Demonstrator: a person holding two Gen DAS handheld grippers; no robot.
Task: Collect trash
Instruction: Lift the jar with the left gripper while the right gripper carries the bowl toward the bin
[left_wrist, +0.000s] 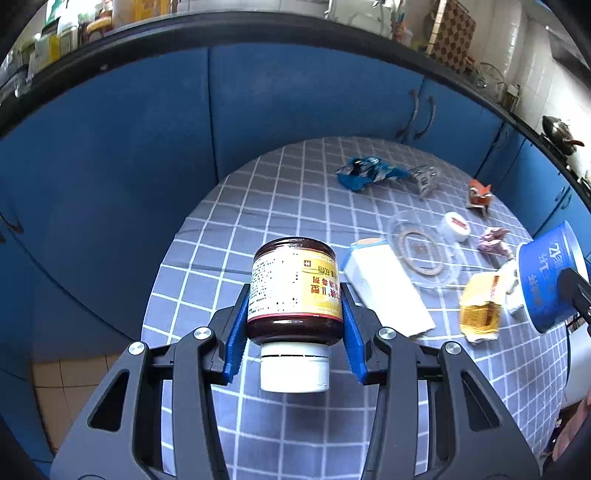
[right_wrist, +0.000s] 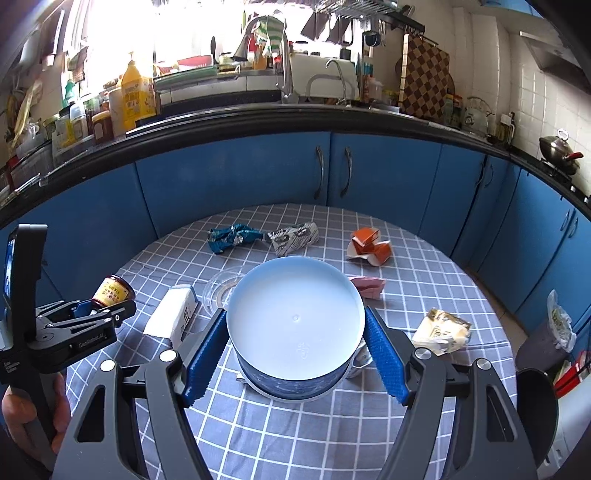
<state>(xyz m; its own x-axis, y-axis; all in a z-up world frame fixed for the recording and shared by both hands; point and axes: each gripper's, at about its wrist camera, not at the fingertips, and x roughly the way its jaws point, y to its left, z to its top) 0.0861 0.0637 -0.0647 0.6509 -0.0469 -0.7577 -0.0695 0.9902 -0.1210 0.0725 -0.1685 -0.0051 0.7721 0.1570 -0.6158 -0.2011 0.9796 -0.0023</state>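
Note:
My left gripper (left_wrist: 293, 306) is shut on a brown jar (left_wrist: 293, 291) with a yellow label and a white cap, held above the checked tablecloth; the jar also shows in the right wrist view (right_wrist: 112, 291). My right gripper (right_wrist: 295, 339) is shut on a blue paper cup (right_wrist: 295, 325) with a white inside, its mouth facing the camera; the cup shows at the right edge of the left wrist view (left_wrist: 546, 277). Trash lies on the round table (right_wrist: 332, 435): a blue foil wrapper (right_wrist: 232, 238), a grey printed wrapper (right_wrist: 293, 236), an orange crushed carton (right_wrist: 369, 245), a pink wrapper (right_wrist: 367, 286), a yellow packet (right_wrist: 441, 330), a white box (right_wrist: 171, 317).
A clear plastic lid (left_wrist: 424, 251) and a small white cap (left_wrist: 456, 225) lie mid-table. Blue cabinets (right_wrist: 240, 177) curve behind the table under a cluttered black counter (right_wrist: 258, 110). A dark bin with a bag (right_wrist: 550, 343) stands at the right, on the floor.

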